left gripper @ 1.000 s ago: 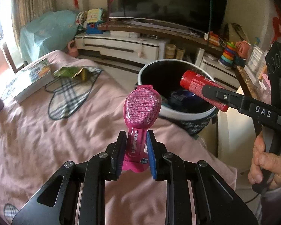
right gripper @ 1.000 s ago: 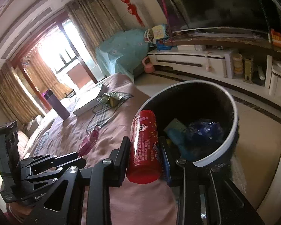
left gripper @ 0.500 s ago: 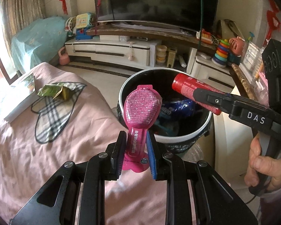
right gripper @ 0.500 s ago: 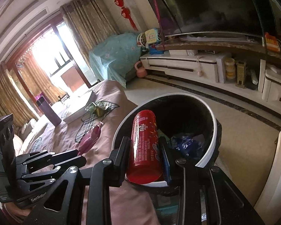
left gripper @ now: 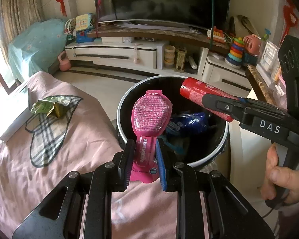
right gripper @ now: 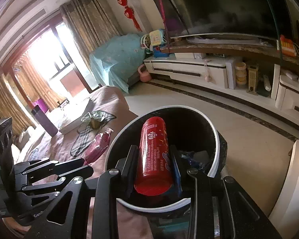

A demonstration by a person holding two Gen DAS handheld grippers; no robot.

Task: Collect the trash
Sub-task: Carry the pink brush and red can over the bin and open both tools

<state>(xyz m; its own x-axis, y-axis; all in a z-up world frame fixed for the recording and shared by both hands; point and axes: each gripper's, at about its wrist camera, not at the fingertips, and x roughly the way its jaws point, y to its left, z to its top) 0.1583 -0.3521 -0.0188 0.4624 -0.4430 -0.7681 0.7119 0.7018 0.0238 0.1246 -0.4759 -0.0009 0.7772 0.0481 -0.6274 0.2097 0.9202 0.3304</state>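
Release only once each piece hangs fully inside the rim of the black trash bin (left gripper: 219, 149). The left gripper (left gripper: 143, 162) is nearly closed, pinching the neck of a pink pouch (left gripper: 150, 115) at the bin's near-left edge. The right gripper (right gripper: 154, 168), part-open, clamps a red tube (right gripper: 154, 155) over the opening.
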